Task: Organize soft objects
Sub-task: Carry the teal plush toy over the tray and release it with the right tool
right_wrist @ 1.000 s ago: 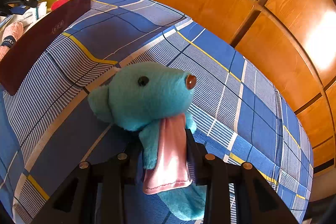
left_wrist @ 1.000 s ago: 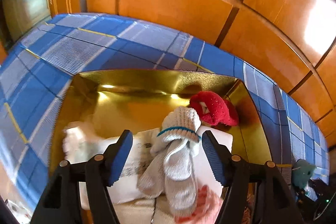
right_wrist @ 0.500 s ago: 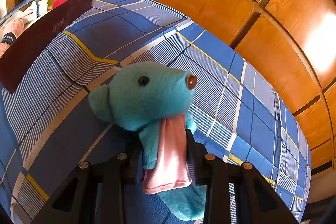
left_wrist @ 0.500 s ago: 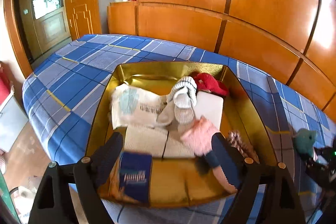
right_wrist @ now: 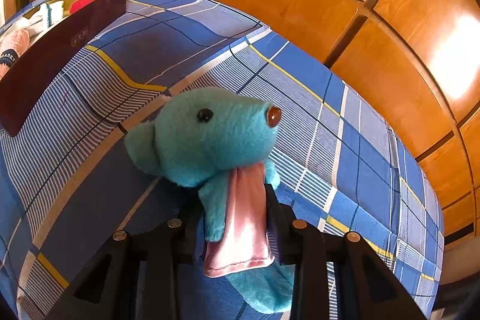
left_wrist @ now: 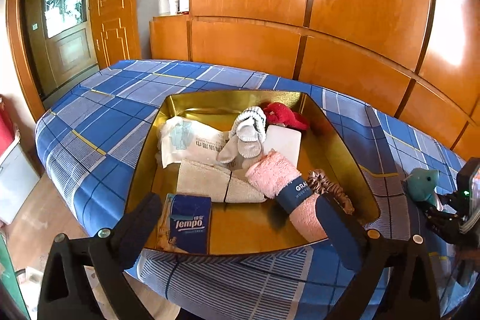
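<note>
Backing away from the gold tray (left_wrist: 339, 137), the left gripper (left_wrist: 237, 224) is opening its jaws with nothing between them, the grey sock (left_wrist: 246, 134) now left inside beside the pink towel roll (left_wrist: 282, 182), tissue pack (left_wrist: 189, 224) and red plush (left_wrist: 285, 116). The right gripper (right_wrist: 234, 209) stays clamped on the teal plush toy (right_wrist: 210, 134) over the bedspread (right_wrist: 300, 116), likely next.

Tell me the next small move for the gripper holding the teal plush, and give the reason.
Probably lift the teal plush toy and carry it toward the gold-lined box. The right gripper is shut on the toy over the plaid bedcover, outside the box, where the other soft things lie. The left gripper is opening, nothing between its fingers.
</note>
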Tool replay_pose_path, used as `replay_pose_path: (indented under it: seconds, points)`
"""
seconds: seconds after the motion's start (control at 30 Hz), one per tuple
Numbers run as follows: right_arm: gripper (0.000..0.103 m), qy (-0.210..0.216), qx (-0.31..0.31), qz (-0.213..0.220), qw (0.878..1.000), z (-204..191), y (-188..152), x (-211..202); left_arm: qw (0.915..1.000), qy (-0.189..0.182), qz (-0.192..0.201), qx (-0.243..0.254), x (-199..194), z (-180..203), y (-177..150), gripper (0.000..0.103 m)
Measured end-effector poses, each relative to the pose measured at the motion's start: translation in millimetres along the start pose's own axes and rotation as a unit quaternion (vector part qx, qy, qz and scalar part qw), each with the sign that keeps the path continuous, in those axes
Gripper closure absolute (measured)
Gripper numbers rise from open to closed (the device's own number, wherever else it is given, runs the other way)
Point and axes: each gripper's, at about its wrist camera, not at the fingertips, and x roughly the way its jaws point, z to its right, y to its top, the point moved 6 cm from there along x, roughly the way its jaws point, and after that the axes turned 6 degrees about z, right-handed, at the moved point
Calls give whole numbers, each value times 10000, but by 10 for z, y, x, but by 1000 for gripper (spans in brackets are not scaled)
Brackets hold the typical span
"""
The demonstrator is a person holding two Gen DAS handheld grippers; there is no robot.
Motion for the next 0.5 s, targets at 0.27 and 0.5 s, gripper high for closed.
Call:
replay_pose_path:
  seconds: [0.27, 0.5]
  points:
    - [72, -396, 335, -177, 9985, -26, 17, 2, 9998, -44, -96, -183, 24, -122, -78, 0]
    - [74, -726, 539, -338, 9953, -44, 45, -11, 9993, -21, -182, -333, 37, -301, -151, 0]
